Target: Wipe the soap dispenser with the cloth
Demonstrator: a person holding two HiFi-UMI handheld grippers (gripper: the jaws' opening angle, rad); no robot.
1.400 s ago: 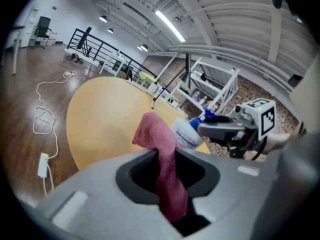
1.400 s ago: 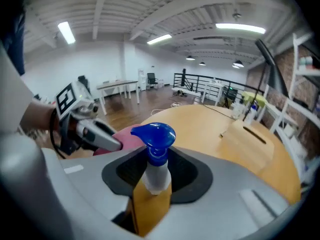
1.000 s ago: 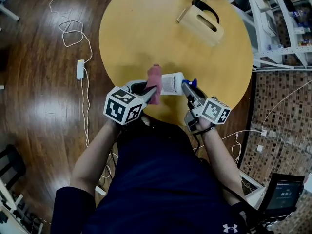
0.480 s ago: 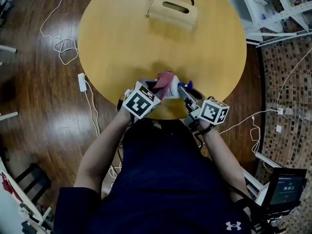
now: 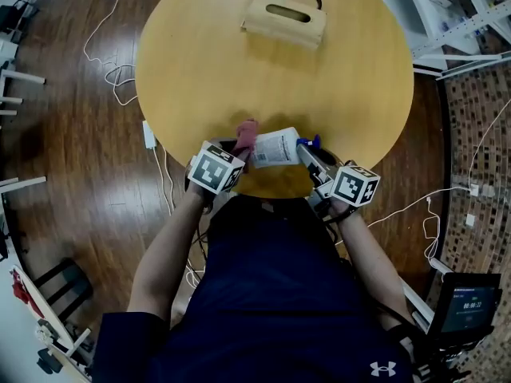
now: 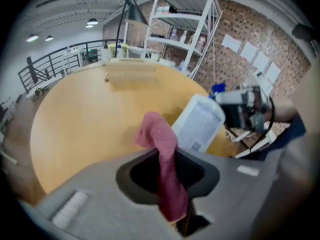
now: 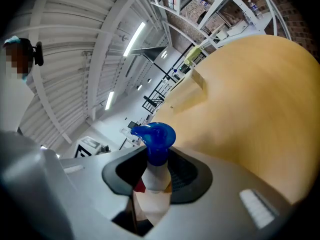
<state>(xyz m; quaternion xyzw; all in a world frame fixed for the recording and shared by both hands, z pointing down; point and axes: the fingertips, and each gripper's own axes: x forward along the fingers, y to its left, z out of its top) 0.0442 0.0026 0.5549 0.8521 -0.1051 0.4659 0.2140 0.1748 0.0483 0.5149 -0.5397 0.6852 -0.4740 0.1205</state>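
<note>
The left tongs (image 6: 169,194) pinch a crumpled pink cloth (image 6: 159,136) at the base of a white plastic soap dispenser (image 5: 276,148). The right tongs (image 7: 155,179) clamp its neck below the blue pump (image 7: 156,138). Both forearms (image 5: 172,246) reach forward, holding it sideways over the near edge of the round yellow counter (image 5: 239,62). Only the left gripper view shows a white shelving rack (image 6: 182,29) and a brick wall (image 6: 250,39).

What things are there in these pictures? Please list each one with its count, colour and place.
table: one, light wood, round, centre.
soap dispenser: one, white with blue pump, tilted over the table's near edge.
cloth: one, pink, beside the dispenser's bottom end.
wooden box: one, pale, slotted, at the table's far edge.
adapter: one, white, on the floor left of the table.
screen: one, dark, lower right.
left gripper: grey, shut on the cloth.
right gripper: grey, shut on the dispenser's neck.
shirt: dark blue, the person's.
</note>
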